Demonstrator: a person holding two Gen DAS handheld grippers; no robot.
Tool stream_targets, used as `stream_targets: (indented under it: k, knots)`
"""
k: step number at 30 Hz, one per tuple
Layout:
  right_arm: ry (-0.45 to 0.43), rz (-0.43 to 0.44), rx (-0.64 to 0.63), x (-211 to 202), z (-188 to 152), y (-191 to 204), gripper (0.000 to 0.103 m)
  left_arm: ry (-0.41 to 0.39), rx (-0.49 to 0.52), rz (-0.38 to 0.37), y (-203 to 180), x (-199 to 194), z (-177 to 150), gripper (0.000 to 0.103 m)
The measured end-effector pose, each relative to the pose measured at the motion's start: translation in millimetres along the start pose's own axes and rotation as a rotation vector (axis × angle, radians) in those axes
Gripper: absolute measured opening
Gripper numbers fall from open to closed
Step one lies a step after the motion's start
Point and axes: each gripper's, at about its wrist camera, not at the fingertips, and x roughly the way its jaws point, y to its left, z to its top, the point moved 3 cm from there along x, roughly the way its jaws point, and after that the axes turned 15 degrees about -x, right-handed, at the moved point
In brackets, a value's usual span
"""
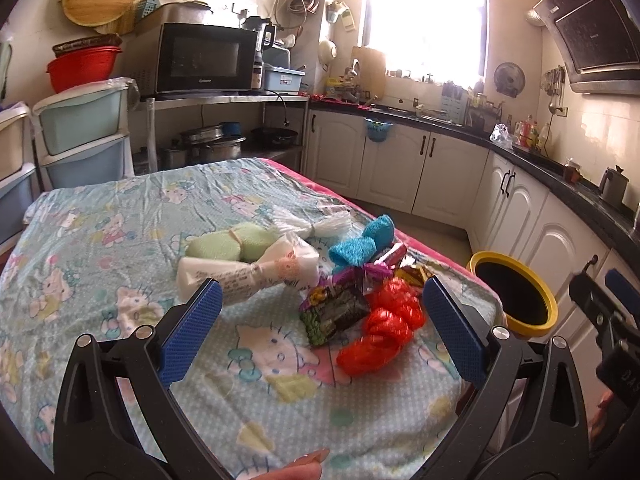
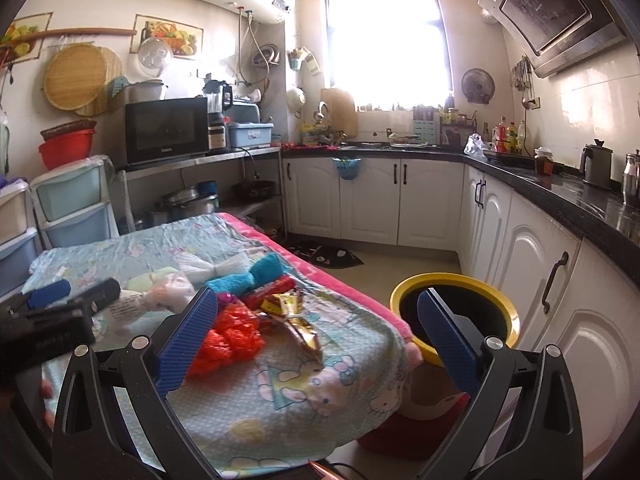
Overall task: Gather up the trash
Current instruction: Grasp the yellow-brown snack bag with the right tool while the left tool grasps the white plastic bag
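A heap of trash lies on the cartoon-print cloth (image 1: 120,240) of the table: a red plastic bag (image 1: 384,328), a dark snack wrapper (image 1: 336,312), a blue fuzzy bundle (image 1: 360,244), a white paper wrap (image 1: 240,276), a green bundle (image 1: 228,242). My left gripper (image 1: 322,304) is open just short of the dark wrapper and red bag. My right gripper (image 2: 316,314) is open over the table's right edge, near a gold wrapper (image 2: 296,320) and the red plastic bag (image 2: 228,336). A yellow-rimmed bin (image 2: 452,312) stands on the floor right of the table.
White cabinets (image 2: 532,280) under a dark counter (image 2: 560,196) run along the right and back walls. Plastic drawers (image 1: 80,136) and a microwave (image 1: 204,60) on a shelf stand behind the table. The bin (image 1: 516,292) sits between table and cabinets. A floor mat (image 2: 328,256) lies beyond.
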Motion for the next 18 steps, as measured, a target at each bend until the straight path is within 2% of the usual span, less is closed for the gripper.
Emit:
stream_targets:
  k: [7,11,15,18]
  knots:
    - [0.084,0.017,-0.039,32.8,2.5,-9.0,0.097,0.005,-0.022,0.043,9.9,32.7,25.7,0.093]
    - [0.164,0.079,-0.080,65.7,0.4,-3.2,0.097,0.006,-0.037,0.105,34.0,50.3,37.6,0.093]
    - [0.267,0.143,-0.115,108.6,-8.4,3.3,0.097,0.041,-0.055,0.174,66.9,71.7,43.9,0.093]
    - [0.339,0.194,-0.129,138.8,-17.8,7.1,0.097,0.117,-0.088,0.201,93.3,92.3,44.3,0.093]
